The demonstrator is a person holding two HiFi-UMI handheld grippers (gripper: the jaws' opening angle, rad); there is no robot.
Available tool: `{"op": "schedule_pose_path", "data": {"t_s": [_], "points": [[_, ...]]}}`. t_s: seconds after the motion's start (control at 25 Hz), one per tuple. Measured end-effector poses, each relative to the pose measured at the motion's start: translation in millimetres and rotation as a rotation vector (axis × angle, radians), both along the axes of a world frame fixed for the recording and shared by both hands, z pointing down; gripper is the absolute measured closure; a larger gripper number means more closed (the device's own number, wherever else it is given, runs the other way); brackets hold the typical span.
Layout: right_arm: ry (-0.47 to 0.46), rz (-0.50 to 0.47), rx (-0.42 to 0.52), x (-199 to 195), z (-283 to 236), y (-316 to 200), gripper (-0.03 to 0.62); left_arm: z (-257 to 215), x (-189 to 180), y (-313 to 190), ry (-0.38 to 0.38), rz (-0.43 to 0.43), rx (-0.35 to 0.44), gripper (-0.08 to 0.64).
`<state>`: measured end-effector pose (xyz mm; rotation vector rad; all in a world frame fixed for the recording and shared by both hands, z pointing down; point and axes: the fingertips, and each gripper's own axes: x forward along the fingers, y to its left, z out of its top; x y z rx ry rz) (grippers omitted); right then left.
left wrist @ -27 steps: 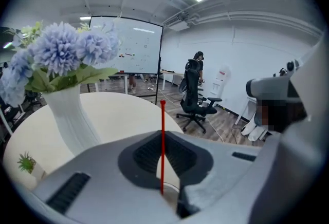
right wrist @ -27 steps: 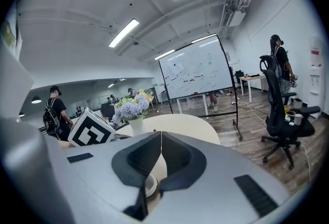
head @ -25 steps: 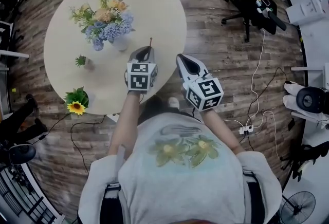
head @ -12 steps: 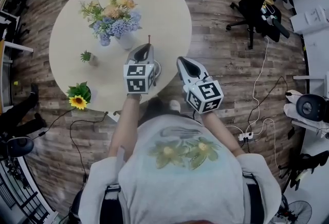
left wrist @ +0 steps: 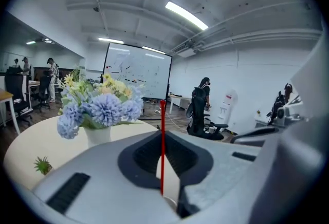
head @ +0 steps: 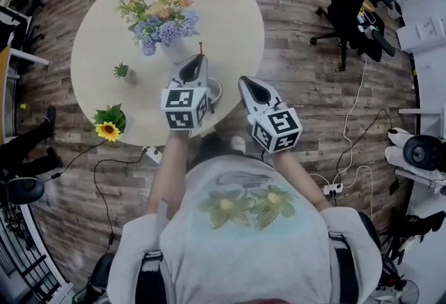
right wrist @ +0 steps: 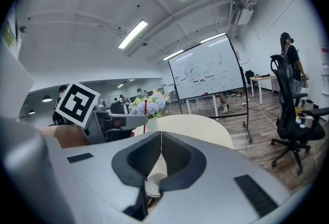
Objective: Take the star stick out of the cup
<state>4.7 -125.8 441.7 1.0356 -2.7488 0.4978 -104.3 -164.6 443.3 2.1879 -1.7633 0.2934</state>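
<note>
We note a round table (head: 230, 10), pale top, on a wood-plank floor. A bouquet in a white vase (head: 162, 17) stands toward the table's 11 o'clock.

Left gripper (head: 200, 58) is over the table's 6 o'clock part and points to 12. Its jaws are pressed together on a thin red rod that stands upright between the pads.

Right gripper (head: 243, 79) sits at 3 o'clock of the left one, at the table's edge. Its jaws are together and we see nothing between the pads.

A sunflower (head: 108, 130) is at the table's 8 o'clock edge.

The cup (head: 216, 92), white, is on the table between the two grippers, just beside the left one's body.

A small green plant (head: 122, 71) is at 9 o'clock of the left gripper, well apart.

The star stick (left wrist: 163, 115) is the clamped rod. Its top rises above the jaws and its lower end reaches down to the cup's rim. We cannot tell whether it is clear of the cup.
</note>
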Motion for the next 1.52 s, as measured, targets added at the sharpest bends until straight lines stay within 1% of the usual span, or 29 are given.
{"op": "schedule_pose_path", "data": {"t_s": [0.36,0.68,1.12,1.52], "points": [[-0.005,-0.055,0.009,-16.3,-3.5,15.2,0.574,-36.7,-9.9,22.4,0.059,-0.037,0.084,0.546],[-0.012,-0.102,0.013,-30.3,-4.7,26.4,0.574,-57.2,-21.3,44.7,0.066,-0.076,0.136,0.546],[-0.03,-0.197,0.021,-58.7,-9.6,44.3,0.574,-73.8,-41.4,82.1,0.056,-0.141,0.176,0.546],[-0.048,-0.281,0.036,-89.0,-18.4,55.4,0.574,-71.8,-68.1,112.0,0.053,-0.205,0.178,0.546]]}}
